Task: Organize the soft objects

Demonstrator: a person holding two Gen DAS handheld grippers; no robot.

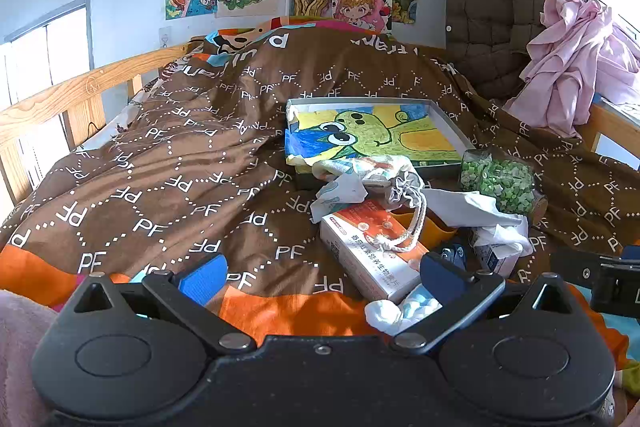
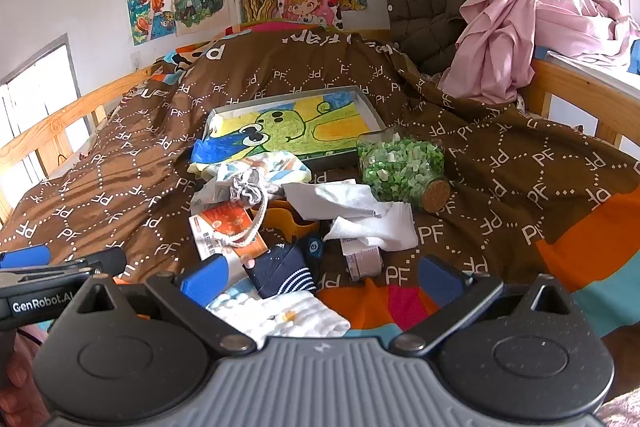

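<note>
We hold both tools low over the near edge of the bed, and both stand spread with nothing between their fingers: the left tool and the right tool. The soft things lie in a heap ahead on the brown duvet, in front of the shallow box with the drawing. Nearest is the white quilted cloth, just before the right tool and a little to its left, so we judge the right hand better placed to take it first. The right view also shows the navy striped sock beyond it, which the left view barely shows; there the cloth sits beside the left tool's right finger.
</note>
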